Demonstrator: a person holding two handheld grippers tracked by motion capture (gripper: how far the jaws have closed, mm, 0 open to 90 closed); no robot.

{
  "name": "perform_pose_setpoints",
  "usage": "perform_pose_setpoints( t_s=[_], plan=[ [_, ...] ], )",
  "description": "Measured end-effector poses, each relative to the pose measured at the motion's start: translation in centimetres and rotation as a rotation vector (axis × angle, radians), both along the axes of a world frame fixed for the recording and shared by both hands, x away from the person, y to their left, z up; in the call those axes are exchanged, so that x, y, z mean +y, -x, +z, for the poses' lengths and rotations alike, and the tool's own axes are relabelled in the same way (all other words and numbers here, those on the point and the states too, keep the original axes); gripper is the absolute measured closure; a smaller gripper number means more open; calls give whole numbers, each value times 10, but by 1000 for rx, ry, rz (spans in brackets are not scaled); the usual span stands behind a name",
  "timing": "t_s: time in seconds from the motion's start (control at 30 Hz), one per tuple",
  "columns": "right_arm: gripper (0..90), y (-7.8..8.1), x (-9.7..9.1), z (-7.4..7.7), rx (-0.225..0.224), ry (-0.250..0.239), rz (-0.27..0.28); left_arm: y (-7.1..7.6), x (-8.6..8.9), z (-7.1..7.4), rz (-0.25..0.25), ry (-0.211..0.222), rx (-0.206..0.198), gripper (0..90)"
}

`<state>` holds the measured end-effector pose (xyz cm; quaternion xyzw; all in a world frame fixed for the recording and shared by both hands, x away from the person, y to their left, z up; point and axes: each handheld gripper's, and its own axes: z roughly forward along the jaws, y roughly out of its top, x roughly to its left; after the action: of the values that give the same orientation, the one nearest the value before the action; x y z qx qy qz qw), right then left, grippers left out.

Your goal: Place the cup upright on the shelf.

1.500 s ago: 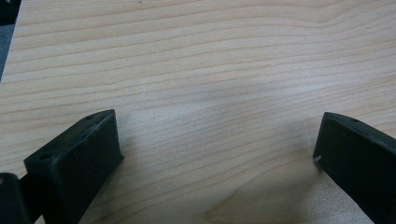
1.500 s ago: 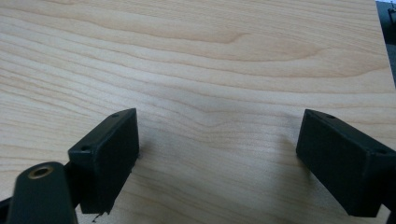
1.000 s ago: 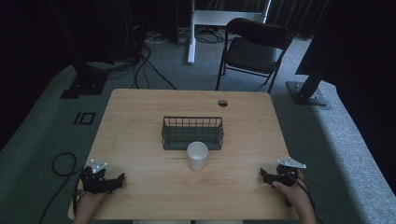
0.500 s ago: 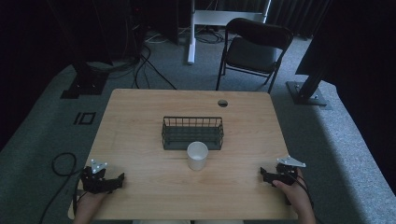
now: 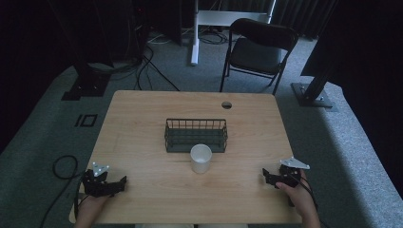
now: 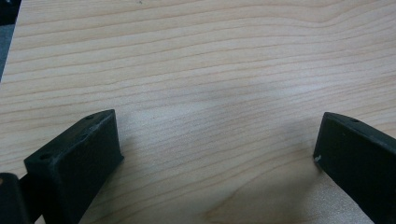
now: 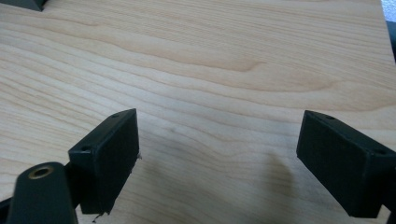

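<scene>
A white paper cup [image 5: 201, 158] stands upright near the middle of the wooden table [image 5: 142, 123], just in front of a dark wire basket [image 5: 196, 135]. My left gripper [image 5: 124, 182] rests at the table's front left corner, held by a hand, jaws wide apart over bare wood [image 6: 215, 135]. At the front right, my right gripper [image 5: 264, 175] is also open, low over bare wood [image 7: 215, 140], with nothing between its fingers. Both grippers are far from the cup and basket.
A round cable hole [image 5: 226, 105] sits near the table's far right edge. Beyond the table stands a black folding chair [image 5: 259, 47], with stand bases [image 5: 313, 95] and cables [image 5: 142, 61] on the grey carpet.
</scene>
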<state>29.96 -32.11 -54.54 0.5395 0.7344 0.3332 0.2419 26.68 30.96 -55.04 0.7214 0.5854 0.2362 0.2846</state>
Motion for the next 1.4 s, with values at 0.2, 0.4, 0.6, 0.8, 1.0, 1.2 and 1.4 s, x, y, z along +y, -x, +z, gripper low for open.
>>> perform_pose_setpoints(
  t_s=[0.2,0.4,0.6,0.8,1.0,1.2,1.4],
  plan=[
    [126,-2,6,2,-6,-3,13,0,0,0,0,0,0,7],
    [126,-2,12,6,-23,-22,47,0,0,0,0,0,0,8],
    [127,-2,21,13,-43,-47,93,0,0,0,0,0,0,8],
    [127,-3,31,17,-53,-52,142,0,0,0,0,0,0,8],
    [127,-4,42,17,-58,-56,187,0,0,0,0,0,0,8],
    [127,-5,53,19,-78,-75,221,0,0,0,0,0,0,8],
    [127,-7,63,20,-80,-81,251,0,0,0,0,0,0,8]
  ],
)
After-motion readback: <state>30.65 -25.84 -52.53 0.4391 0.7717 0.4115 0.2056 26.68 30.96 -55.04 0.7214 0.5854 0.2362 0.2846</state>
